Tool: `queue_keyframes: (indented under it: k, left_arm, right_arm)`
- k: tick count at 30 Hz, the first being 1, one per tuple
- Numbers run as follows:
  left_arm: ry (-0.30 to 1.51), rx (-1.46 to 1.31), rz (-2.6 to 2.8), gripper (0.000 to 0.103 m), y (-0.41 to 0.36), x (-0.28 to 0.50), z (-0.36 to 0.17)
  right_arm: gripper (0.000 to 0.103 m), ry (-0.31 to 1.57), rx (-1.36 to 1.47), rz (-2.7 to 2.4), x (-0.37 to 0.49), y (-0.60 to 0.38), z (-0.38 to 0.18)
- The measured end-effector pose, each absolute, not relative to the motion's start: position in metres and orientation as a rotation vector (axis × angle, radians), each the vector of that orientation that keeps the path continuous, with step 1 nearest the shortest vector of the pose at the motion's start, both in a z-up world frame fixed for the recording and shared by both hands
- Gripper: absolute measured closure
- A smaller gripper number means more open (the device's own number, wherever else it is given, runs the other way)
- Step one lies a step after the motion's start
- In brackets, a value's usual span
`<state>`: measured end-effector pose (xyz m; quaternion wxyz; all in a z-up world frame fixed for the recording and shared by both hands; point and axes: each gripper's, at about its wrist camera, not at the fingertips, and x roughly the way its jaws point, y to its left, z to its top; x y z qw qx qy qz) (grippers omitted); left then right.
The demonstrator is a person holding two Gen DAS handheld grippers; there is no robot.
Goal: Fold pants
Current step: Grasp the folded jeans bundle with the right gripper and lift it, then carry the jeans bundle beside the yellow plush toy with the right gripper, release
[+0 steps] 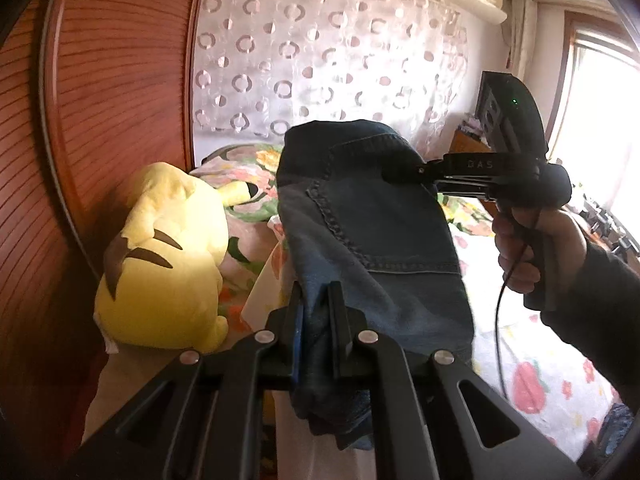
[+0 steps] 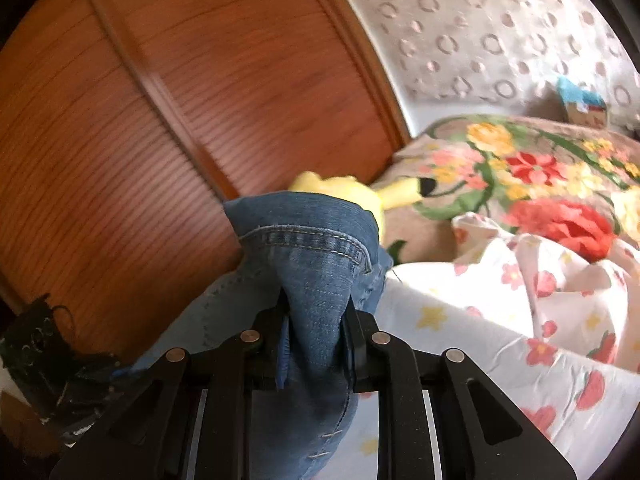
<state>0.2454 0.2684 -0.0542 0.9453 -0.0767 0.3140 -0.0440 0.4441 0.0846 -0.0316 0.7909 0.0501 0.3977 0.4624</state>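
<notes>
The pants are blue denim jeans (image 1: 372, 224), held up in the air above the bed between both grippers. My left gripper (image 1: 316, 300) is shut on a bunched edge of the jeans at the bottom of the left wrist view. My right gripper (image 1: 400, 172) shows in that view at the right, held by a hand, and is shut on the far top edge of the jeans. In the right wrist view my right gripper (image 2: 316, 312) pinches a fold of the jeans (image 2: 316, 256) near a stitched seam. The lower part of the jeans hangs out of sight.
A yellow plush toy (image 1: 168, 264) lies on the bed against the wooden headboard (image 1: 108, 92). The bed carries a floral quilt (image 2: 532, 176) and a white strawberry-print sheet (image 2: 520, 320). A patterned curtain (image 1: 320, 48) hangs behind. A window (image 1: 596, 92) is at the right.
</notes>
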Motion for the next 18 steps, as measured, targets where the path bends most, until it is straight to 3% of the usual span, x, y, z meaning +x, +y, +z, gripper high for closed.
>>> queue_keyframes:
  k: [3, 5, 7, 9, 10, 14, 15, 16, 18]
  left_arm:
    - [0.680, -0.159, -0.085, 0.096, 0.270, 0.262, -0.072]
    - [0.706, -0.148, -0.085, 0.095, 0.268, 0.269, -0.082]
    - [0.733, -0.146, -0.083, 0.094, 0.266, 0.274, -0.093]
    - [0.755, -0.149, -0.080, 0.092, 0.264, 0.277, -0.101]
    - [0.763, -0.151, -0.076, 0.092, 0.262, 0.278, -0.104]
    - [0.779, -0.145, -0.050, 0.091, 0.258, 0.277, -0.112]
    - [0.780, -0.146, -0.047, 0.091, 0.258, 0.276, -0.112]
    - [0.781, -0.147, -0.045, 0.090, 0.258, 0.276, -0.113]
    - [0.783, -0.144, -0.037, 0.089, 0.256, 0.275, -0.114]
  right_arm:
    - [0.082, 0.882, 0.096, 0.977, 0.456, 0.081, -0.049]
    - [0.074, 0.890, 0.075, 0.947, 0.460, 0.077, -0.057]
    - [0.054, 0.902, 0.022, 0.879, 0.466, 0.073, -0.066]
    - [0.042, 0.885, -0.038, 0.794, 0.466, 0.068, -0.068]
    - [0.041, 0.866, -0.059, 0.780, 0.464, 0.065, -0.066]
    - [0.042, 0.762, -0.143, 0.767, 0.450, 0.062, -0.049]
    - [0.053, 0.721, -0.176, 0.772, 0.443, 0.063, -0.042]
    - [0.074, 0.702, -0.195, 0.794, 0.437, 0.064, -0.037]
    - [0.083, 0.700, -0.189, 0.866, 0.435, 0.068, -0.037]
